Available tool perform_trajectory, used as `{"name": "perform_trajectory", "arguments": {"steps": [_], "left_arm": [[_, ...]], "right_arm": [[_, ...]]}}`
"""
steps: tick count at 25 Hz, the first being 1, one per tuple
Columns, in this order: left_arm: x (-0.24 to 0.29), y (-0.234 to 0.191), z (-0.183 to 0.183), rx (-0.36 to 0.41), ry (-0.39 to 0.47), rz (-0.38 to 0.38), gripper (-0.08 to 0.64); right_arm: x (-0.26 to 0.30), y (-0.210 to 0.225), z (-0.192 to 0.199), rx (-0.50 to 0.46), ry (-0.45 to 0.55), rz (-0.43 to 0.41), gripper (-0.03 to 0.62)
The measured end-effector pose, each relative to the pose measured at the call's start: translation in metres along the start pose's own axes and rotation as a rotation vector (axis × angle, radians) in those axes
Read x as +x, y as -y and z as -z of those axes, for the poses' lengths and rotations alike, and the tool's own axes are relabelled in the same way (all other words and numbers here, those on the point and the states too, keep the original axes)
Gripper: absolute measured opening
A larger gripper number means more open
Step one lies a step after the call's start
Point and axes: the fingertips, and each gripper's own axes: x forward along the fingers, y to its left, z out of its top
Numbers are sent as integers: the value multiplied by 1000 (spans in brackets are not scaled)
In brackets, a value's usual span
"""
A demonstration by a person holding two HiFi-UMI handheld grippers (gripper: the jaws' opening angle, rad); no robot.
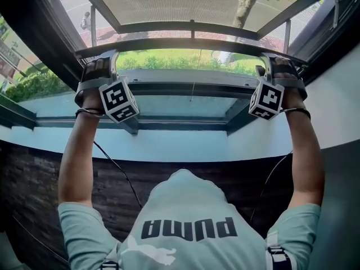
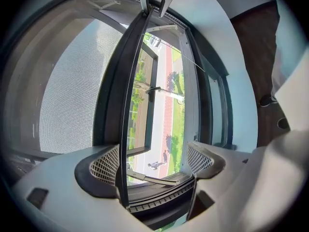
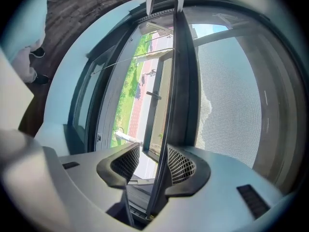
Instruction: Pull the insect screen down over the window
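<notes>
Head view shows the insect screen (image 1: 180, 1) partway down the window (image 1: 169, 89), its pull bar (image 1: 191, 42) lying level, left to right. The left gripper (image 2: 152, 159) and right gripper (image 3: 147, 162) straddle its ends, jaws wide, one pad touching, unclamped. The pull looks under way; next, draw both ends evenly toward the sill (image 1: 169, 145).
</notes>
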Motion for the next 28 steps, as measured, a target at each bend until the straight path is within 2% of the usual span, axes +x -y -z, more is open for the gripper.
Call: {"name": "perform_trajectory", "arguments": {"steps": [3,9,16,22,28], "left_arm": [[8,13,2,-6,-11,-6,428],[26,54,3,3,-22,57,428],[44,80,0,10,-27,41,428],[57,125,5,16,-40,120,428],[70,158,7,27,-54,157,428]], "right_arm": [[7,-14,-5,31,-3,-3,183],[20,-54,-16,21,-6,-55,183],[31,-83,-19,57,-16,-62,181],[45,-124,-33,27,-11,-126,182],[55,-157,-40,28,-2,-175,182]]}}
